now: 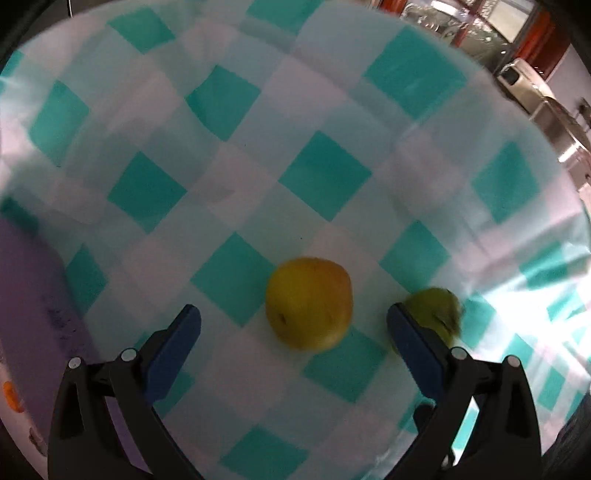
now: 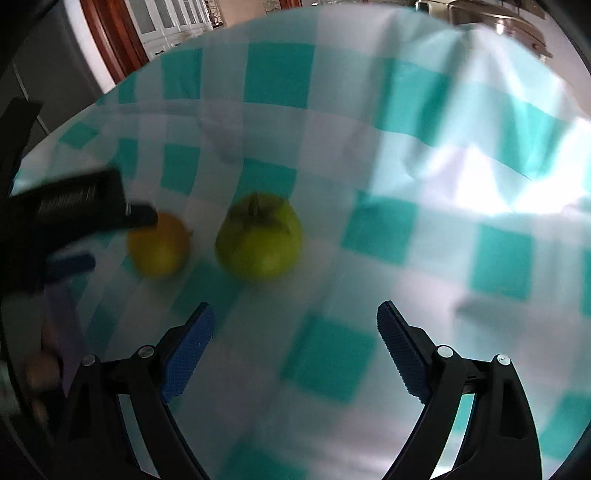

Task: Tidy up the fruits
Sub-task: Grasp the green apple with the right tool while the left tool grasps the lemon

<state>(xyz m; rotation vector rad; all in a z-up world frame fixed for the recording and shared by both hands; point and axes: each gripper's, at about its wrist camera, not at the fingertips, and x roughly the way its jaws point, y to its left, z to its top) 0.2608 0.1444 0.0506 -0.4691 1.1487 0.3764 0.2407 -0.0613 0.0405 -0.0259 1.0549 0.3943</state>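
A yellow-orange apple [image 1: 309, 303] lies on the teal and white checked tablecloth [image 1: 258, 155], just ahead of my left gripper [image 1: 293, 317], whose blue pads stand wide open on either side of it without touching. A green apple [image 1: 437, 312] sits beside it, partly hidden behind the right finger [image 1: 415, 343]. In the right wrist view the green apple [image 2: 259, 236] rests stem up, ahead and left of my open, empty right gripper [image 2: 296, 318]. The yellow apple [image 2: 159, 243] lies further left, with the left gripper [image 2: 107, 229] reaching over it.
A purple mat or board [image 1: 29, 306] covers the table's left side. The cloth [image 2: 461, 147] is wrinkled and brightly lit at the right. Metal kitchenware [image 1: 546, 107] and wooden cabinets [image 2: 122, 33] stand beyond the table edge.
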